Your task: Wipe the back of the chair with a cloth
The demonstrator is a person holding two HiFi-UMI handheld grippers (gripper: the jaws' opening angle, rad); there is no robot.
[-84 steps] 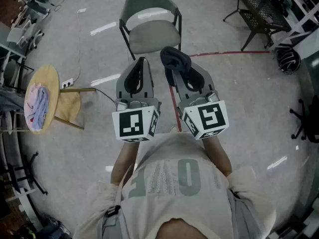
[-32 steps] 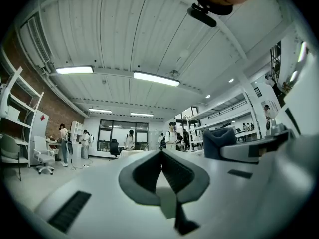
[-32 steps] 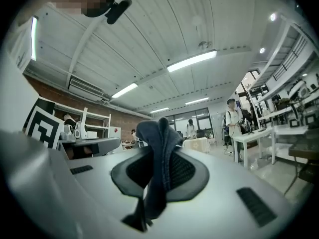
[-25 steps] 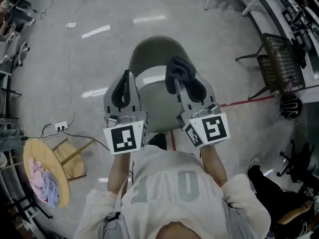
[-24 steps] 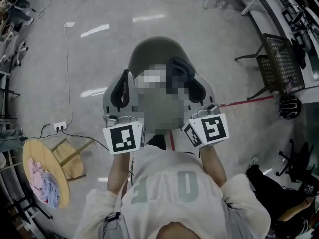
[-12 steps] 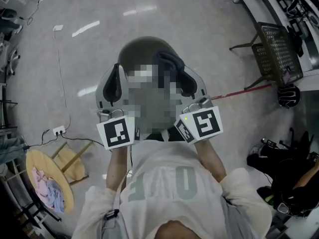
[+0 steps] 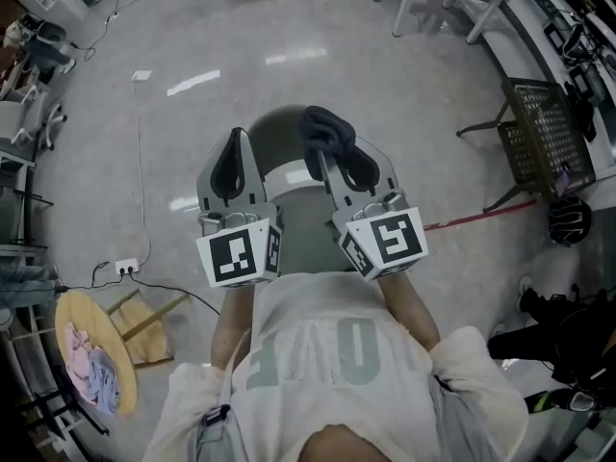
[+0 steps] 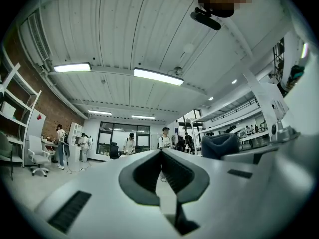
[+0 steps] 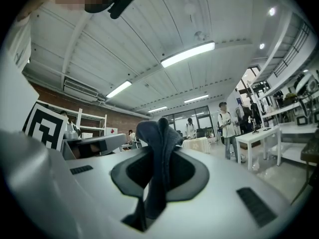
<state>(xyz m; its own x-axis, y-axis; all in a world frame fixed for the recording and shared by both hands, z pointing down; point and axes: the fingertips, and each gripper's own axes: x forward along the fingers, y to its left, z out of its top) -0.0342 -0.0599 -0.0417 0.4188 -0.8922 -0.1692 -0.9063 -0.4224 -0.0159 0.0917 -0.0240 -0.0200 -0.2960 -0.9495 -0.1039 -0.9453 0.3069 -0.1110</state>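
My right gripper (image 7: 323, 152) grips the dark cloth (image 7: 325, 126); left gripper (image 7: 236, 141) closed, empty. Chair (image 7: 287, 133) directly below, cloth nearest its far rim.

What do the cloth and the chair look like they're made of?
The cloth looks like dark, soft fabric, perhaps fleece or knit: matte, bunched folds. The chair is probably grey-green moulded plastic: smooth curved shell with a glossy light streak.

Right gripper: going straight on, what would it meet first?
Way looks free: the right gripper, shut on the cloth, points into open room above the chair, though depth is unclear.
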